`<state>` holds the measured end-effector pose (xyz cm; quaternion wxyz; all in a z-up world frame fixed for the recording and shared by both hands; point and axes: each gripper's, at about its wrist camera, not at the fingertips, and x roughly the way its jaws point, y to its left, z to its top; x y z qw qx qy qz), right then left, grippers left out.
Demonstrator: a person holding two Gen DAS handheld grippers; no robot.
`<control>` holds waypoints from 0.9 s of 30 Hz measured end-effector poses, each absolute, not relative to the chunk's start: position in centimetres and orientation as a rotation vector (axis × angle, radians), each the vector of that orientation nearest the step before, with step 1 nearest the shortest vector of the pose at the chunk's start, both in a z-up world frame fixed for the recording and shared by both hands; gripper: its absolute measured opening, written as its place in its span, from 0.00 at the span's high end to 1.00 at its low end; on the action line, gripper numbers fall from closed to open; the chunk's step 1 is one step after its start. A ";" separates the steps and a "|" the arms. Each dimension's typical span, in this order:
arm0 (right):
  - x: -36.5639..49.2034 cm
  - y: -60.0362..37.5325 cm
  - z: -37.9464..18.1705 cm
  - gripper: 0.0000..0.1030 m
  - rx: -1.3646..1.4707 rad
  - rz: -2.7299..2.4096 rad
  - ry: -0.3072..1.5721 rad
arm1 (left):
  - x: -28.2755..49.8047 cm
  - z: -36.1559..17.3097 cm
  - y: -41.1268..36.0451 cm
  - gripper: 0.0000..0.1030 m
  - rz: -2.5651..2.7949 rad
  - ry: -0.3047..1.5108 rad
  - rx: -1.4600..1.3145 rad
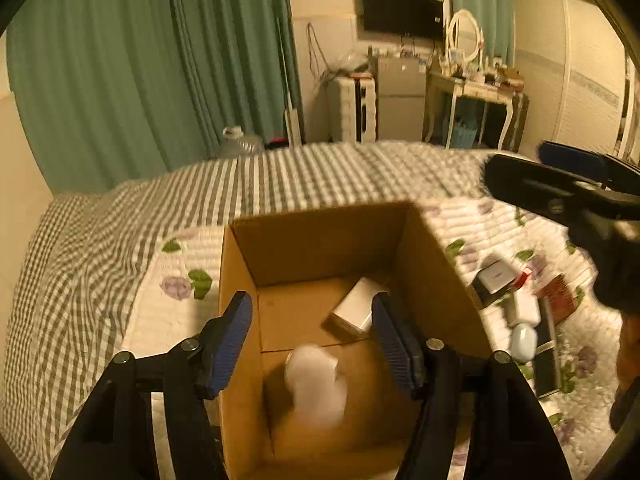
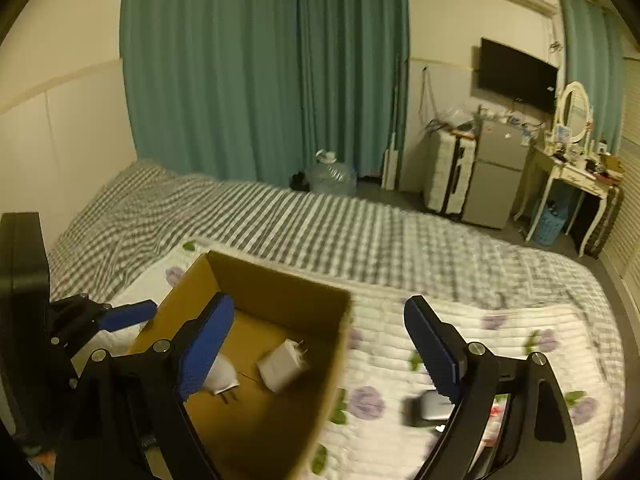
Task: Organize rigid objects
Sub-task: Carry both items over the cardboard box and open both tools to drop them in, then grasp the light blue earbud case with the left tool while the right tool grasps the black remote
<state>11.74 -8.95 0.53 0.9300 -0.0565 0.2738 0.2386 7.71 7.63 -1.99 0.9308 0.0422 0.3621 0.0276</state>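
An open cardboard box (image 1: 320,240) stands on the bed; it also shows in the right wrist view (image 2: 280,280). Inside lie a white charger block (image 1: 356,308) (image 2: 282,364) and a second white plug adapter (image 1: 316,384) (image 2: 222,376), blurred in the left wrist view. My left gripper (image 1: 312,336) is open and empty above the box mouth. My right gripper (image 2: 320,348) is open and empty over the box's right wall; it shows in the left wrist view (image 1: 560,184). Several small items (image 1: 524,312) lie on the quilt right of the box, among them a grey case (image 2: 432,404).
The bed has a grey checked cover (image 2: 320,224) and a floral quilt (image 2: 500,344). Beyond the bed are green curtains (image 1: 160,60), a water jug (image 2: 332,176), a suitcase (image 2: 448,172), a small fridge (image 2: 496,176) and a dressing table (image 2: 568,172).
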 end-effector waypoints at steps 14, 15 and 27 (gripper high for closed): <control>5.7 -22.3 3.9 0.07 -0.188 0.281 0.491 | 3.9 1.6 -2.7 0.32 -0.059 0.664 0.055; 5.8 -23.2 3.5 0.07 -0.197 0.271 0.498 | 4.1 1.2 -3.6 0.32 -0.066 0.676 0.050; 9.7 -30.4 -4.0 0.07 -0.190 0.247 0.692 | 7.6 -8.8 -12.0 0.32 -0.112 0.857 0.094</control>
